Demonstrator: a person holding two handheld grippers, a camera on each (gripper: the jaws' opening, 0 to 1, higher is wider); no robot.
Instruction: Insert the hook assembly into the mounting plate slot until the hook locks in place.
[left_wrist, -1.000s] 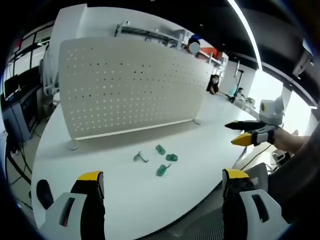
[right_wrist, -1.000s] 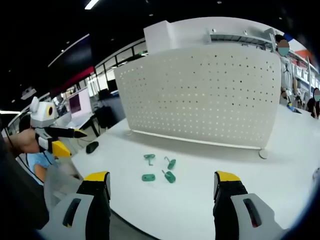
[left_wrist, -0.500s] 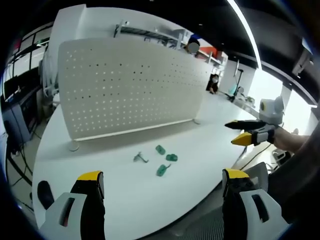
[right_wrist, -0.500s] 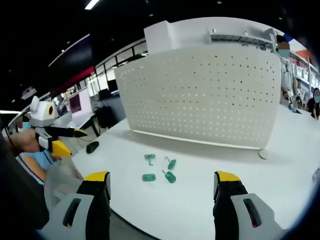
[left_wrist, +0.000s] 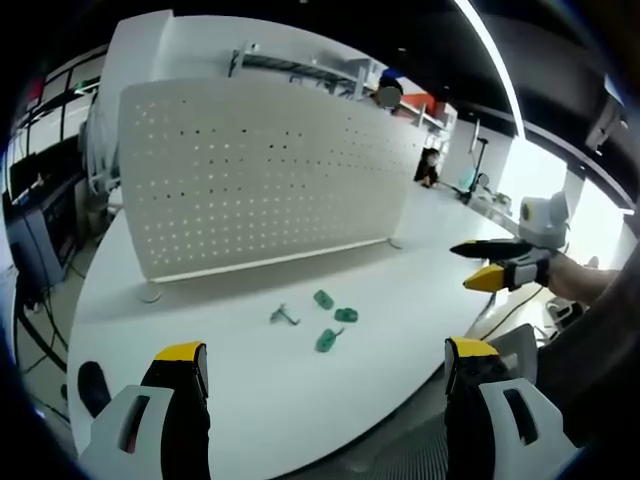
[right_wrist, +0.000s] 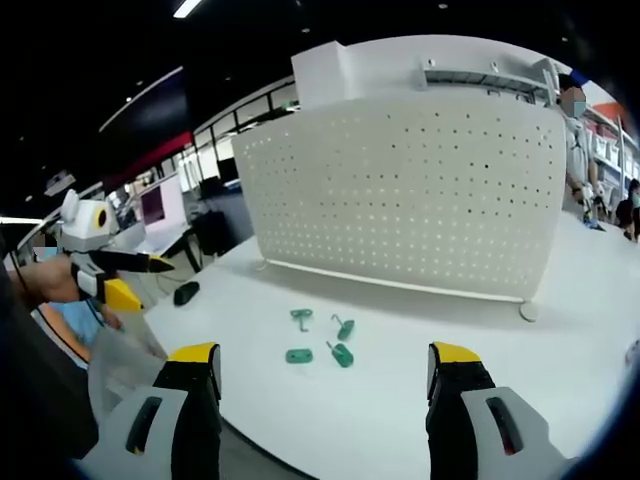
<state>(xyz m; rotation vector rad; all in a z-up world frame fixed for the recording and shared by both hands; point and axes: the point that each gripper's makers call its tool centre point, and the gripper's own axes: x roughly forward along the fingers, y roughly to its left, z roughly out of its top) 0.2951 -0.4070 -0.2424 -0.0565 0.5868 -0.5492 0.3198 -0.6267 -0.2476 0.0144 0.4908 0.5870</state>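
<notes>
Green hooks (left_wrist: 331, 326) lay mid-bench before the pegboard (left_wrist: 260, 170); both hand-held grippers (left_wrist: 325, 375) (right_wrist: 315, 370), wide open and empty, should approach squarely.

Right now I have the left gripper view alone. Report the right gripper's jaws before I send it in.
Observer: In the right gripper view, the right gripper has its jaws wide apart, with nothing between them.
Operator: Describe the hooks.
Observer: From this side all four hooks show green. They lie loose on the table, short of the perforated board.
Operator: Place my left gripper.
Observer: The left gripper hangs off the table's edge, beyond a black mouse.
</notes>
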